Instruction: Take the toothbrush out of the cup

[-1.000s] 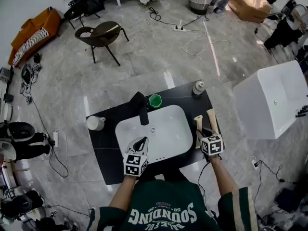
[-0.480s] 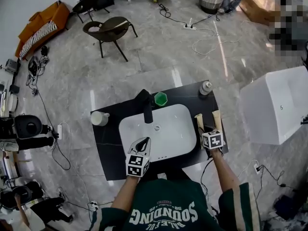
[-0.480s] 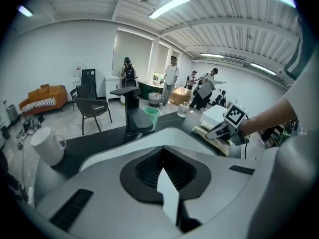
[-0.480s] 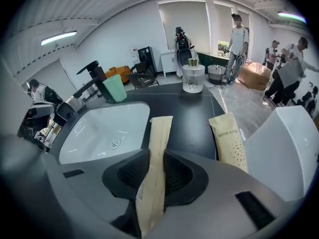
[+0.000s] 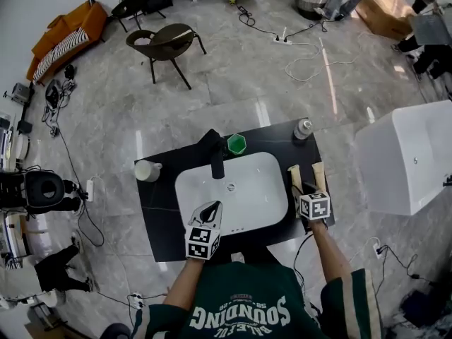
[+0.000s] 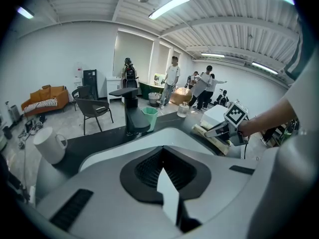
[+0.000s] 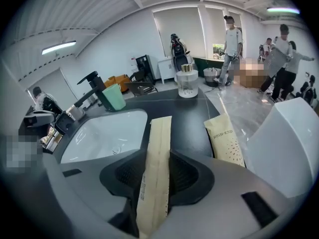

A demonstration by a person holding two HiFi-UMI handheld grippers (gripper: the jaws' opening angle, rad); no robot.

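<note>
Right gripper view, tan paper-sleeved toothbrush [image 7: 158, 148] on counter [image 7: 192, 126], right gripper [image 5: 304, 189] fingers opening around it, left gripper [image 5: 212, 205] fingers together.

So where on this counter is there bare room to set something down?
The black counter is bare left of the sink basin, in front of the white mug, down to its near corner. Right of the basin, a long packet and a short packet fill the strip; behind it stand the faucet and green cup.
</note>
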